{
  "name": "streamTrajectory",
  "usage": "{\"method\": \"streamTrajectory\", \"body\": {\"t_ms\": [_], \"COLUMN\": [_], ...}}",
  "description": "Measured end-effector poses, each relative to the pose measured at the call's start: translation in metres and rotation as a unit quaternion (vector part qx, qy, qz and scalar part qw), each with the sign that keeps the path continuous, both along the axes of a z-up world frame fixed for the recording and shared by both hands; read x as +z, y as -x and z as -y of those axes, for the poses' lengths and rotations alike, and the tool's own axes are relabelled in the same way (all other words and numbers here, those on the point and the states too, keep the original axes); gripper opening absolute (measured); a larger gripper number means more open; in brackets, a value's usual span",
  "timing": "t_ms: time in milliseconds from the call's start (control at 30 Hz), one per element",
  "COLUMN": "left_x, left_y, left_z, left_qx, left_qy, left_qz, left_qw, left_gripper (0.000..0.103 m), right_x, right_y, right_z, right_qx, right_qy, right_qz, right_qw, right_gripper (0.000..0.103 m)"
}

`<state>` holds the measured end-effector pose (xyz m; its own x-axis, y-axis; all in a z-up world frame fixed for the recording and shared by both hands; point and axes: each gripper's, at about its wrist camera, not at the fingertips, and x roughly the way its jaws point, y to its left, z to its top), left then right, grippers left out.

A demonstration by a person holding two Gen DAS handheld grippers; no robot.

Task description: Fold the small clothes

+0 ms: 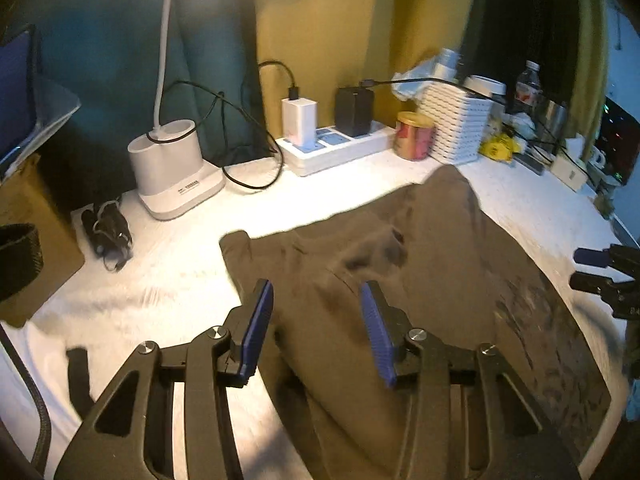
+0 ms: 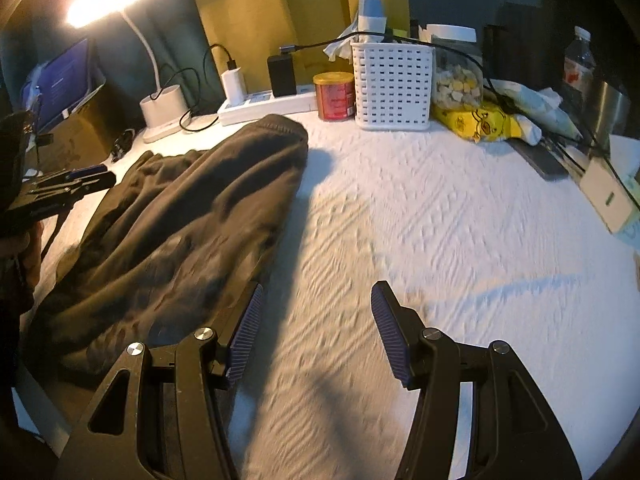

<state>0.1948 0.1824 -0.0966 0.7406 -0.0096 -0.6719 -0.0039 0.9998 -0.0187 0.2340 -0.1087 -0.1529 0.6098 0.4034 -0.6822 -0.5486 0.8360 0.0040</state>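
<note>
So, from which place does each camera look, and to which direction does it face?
Left wrist view: sits behind the left gripper, jaws open, above the dark garment, facing the lamp base and power strip.
Right wrist view: sits behind the right gripper, jaws open, over the white cover, facing the white basket.
Both views share the garment, power strip, basket and red can.

Dark brown garment (image 1: 420, 280) lies rumpled, partly spread on white tabletop (image 2: 440, 220).

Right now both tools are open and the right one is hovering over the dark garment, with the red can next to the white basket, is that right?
Not quite. The right tool hovers over bare white table, beside the dark garment, as the right wrist view shows. Both tools are open, and the red can does stand next to the white basket.
</note>
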Motion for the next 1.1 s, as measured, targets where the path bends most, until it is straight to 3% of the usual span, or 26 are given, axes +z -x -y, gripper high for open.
{"method": "streamTrajectory", "body": {"t_ms": [367,400,467,500,533,733,800,933,967,1000,1100], "left_x": [-0.029,-0.031,-0.032,-0.031,-0.03,-0.012,-0.009,-0.005,-0.003,-0.003,-0.005], "left_y": [-0.057,-0.058,-0.058,-0.058,-0.057,-0.049,-0.047,-0.046,-0.046,-0.046,-0.05], "left_z": [-0.005,-0.004,-0.002,0.0,0.0,-0.014,-0.023,-0.037,-0.041,-0.044,-0.048], "left_qx": [-0.043,-0.047,-0.062,-0.063,-0.062,-0.023,-0.01,0.016,0.024,0.026,0.034], "left_qy": [-0.017,-0.016,-0.014,-0.018,-0.025,-0.029,-0.026,-0.022,-0.019,-0.017,-0.016], "left_qz": [-0.061,-0.059,-0.051,-0.05,-0.044,0.009,0.019,0.032,0.036,0.035,0.032], "left_qw": [0.9971,0.997,0.9967,0.9966,0.9968,0.9993,0.9994,0.9991,0.9989,0.9989,0.9988], "left_gripper": [0.045,0.045,0.016,0.006,0.002,0.002,0.002,0.002,0.002,0.002,0.002], "right_x": [0.005,0.005,0.004,0.003,0.003,0.0,0.0,-0.005,-0.006,-0.008,-0.009], "right_y": [-0.061,-0.069,-0.08,-0.085,-0.089,-0.116,-0.123,-0.137,-0.138,-0.141,-0.147], "right_z": [-0.024,-0.028,-0.036,-0.04,-0.044,-0.066,-0.071,-0.082,-0.084,-0.087,-0.094], "right_qx": [0.027,0.032,0.041,0.046,0.049,0.07,0.071,0.077,0.081,0.086,0.091], "right_qy": [-0.014,-0.018,-0.021,-0.021,-0.021,-0.033,-0.037,-0.046,-0.049,-0.052,-0.056], "right_qz": [0.009,0.007,0.007,0.006,0.005,-0.013,-0.022,-0.046,-0.049,-0.055,-0.052], "right_qw": [0.999,0.999,0.999,0.999,0.999,0.997,0.997,0.995,0.994,0.993,0.993], "right_gripper": [0.059,0.059,0.059,0.059,0.059,0.059,0.054,0.054,0.046,0.03,0.015]}}
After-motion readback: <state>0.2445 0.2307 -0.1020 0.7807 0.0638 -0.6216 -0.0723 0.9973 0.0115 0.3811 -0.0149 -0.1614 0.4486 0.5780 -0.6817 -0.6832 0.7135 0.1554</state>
